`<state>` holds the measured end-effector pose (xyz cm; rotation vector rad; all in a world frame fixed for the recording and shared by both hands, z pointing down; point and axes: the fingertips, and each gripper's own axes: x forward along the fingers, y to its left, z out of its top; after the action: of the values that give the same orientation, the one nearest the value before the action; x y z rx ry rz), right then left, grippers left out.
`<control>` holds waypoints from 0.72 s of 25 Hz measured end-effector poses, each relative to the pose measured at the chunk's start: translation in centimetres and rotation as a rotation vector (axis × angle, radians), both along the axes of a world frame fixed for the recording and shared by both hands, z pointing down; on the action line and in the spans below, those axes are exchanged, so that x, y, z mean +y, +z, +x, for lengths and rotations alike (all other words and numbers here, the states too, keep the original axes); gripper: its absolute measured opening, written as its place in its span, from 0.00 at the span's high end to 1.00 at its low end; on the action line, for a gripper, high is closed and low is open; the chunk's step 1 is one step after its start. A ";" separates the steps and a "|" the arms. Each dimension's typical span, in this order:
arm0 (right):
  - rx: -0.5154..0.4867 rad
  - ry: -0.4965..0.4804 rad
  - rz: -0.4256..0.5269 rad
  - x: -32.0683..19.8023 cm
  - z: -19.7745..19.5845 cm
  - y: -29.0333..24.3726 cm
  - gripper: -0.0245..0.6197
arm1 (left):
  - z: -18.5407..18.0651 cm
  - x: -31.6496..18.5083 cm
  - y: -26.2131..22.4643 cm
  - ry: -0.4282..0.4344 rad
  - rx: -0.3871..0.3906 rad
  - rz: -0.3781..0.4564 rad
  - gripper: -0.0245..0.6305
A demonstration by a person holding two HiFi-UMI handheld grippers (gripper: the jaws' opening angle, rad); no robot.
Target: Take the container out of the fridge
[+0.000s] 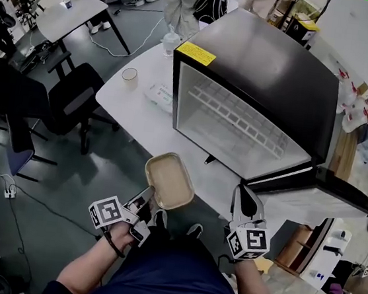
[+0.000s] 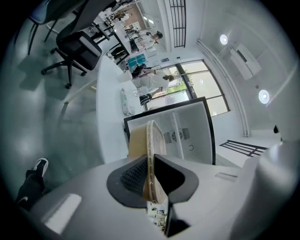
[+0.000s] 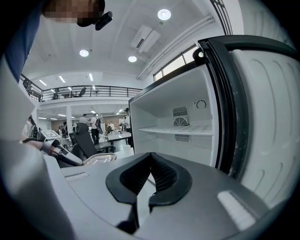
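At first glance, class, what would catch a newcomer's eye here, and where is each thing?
The black fridge stands open on the white table, its inside bare. Just in front of it the left gripper clamps a shallow beige container by its rim, while the right gripper, shut and empty, hangs near the door.

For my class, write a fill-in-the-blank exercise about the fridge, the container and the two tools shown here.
1. The fridge has its door ____.
2. The left tool holds the beige container fully ____ of the fridge.
3. The right tool has its jaws together and holds ____.
4. The fridge stands on a ____ table.
Missing words: open; out; nothing; white.
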<state>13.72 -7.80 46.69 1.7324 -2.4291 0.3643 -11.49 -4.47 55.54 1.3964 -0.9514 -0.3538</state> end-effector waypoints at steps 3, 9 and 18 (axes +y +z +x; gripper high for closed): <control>0.003 -0.005 -0.001 0.3 -0.1 0.2 0.95 | 0.3 -0.3 0.1 0.021 -0.016 0.029 0.89; 0.003 -0.001 0.001 0.7 0.0 0.0 0.95 | 0.7 0.0 -0.1 0.024 -0.008 0.022 0.89; -0.002 -0.003 0.006 0.9 0.0 0.0 0.95 | 0.8 0.0 0.0 0.021 -0.010 0.023 0.89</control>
<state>13.71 -6.89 46.68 1.7313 -2.4364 0.3588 -10.73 -4.45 55.51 1.4292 -0.9429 -0.3426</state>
